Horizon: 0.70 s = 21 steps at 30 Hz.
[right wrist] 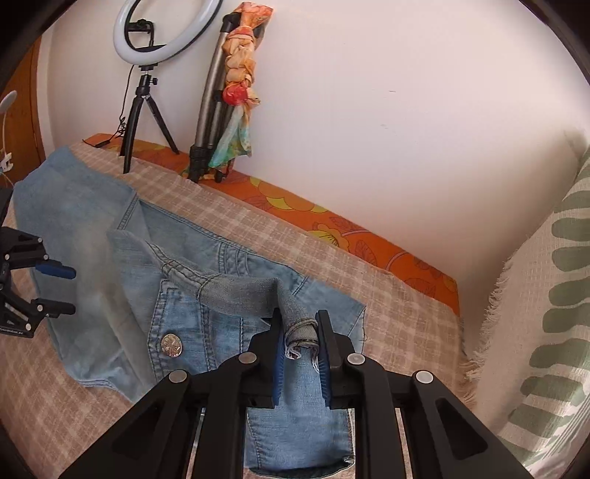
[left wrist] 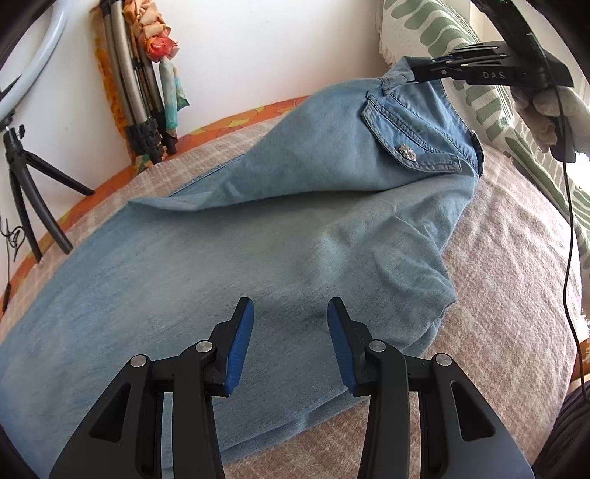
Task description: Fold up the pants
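My left gripper [left wrist: 290,344] hangs with its 2 blue pads [left wrist: 239,350] spread wide over the near leg of the light-blue denim pants [left wrist: 221,265], gripping nothing. The pants lie across the beige checked blanket [left wrist: 509,258] on the bed. My right gripper [right wrist: 300,355] is clamped narrow on a bunched bit of the waistband [right wrist: 302,337], lifting that edge above the back pocket with its silver button [right wrist: 171,345]. Further off, an orange floral sheet [right wrist: 332,221] edges the bed. At the white wall stand a ring light [right wrist: 166,29] on a black tripod [right wrist: 145,110] and a folded tripod wrapped in a scarf [right wrist: 239,73].
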{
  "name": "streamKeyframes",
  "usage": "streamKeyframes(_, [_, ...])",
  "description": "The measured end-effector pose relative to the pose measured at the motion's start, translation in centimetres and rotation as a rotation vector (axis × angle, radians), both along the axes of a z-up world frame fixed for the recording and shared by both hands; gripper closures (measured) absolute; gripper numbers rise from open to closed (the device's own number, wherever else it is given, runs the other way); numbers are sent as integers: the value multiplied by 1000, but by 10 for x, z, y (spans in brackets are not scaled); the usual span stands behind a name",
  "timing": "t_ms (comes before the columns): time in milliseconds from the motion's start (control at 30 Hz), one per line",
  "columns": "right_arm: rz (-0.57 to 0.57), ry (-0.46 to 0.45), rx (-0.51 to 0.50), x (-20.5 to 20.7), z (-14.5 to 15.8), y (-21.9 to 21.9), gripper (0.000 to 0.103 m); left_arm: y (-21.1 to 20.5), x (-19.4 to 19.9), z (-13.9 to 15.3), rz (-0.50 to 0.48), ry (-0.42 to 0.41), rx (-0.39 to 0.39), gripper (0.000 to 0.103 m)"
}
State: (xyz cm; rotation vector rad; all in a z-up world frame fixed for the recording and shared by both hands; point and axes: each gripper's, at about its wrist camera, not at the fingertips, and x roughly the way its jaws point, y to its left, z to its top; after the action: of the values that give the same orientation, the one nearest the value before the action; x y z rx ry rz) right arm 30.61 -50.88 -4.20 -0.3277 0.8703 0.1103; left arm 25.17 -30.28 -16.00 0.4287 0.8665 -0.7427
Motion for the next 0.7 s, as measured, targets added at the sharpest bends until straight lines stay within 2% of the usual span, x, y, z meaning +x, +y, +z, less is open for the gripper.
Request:
streamKeyframes(133, [-108,45,20,41,-22,-32,90,-2,-4,-6,-20,10,7,63])
streamKeyframes(267, [-146,113,33,68,-52,-48,90,-5,-9,-9,-38,-7,15,63])
streamKeyframes(367, [-195,172,26,80,-74,-57,84,-5,-9,-8,-41,3,9,63])
streamKeyframes(400, [-228,182,15,82,-78,-61,70,-5,-8,-8,-42,4,10,63])
streamKeyframes(433, [-263,178,11,82,-80,-67,63,-5,-8,-7,-45,3,12,63])
streamKeyframes(567, [-372,127,131,65,-63,-96,56,-4,-11,-1,-50,-7,9,63])
streamKeyframes(633, [-424,107,151,47,-53,-104,42,-3,-15,6,-54,-23,-1,63])
streamKeyframes(700, [-435,85,193,22,-46,-106,34,-3,-22,15,-69,-42,-14,63])
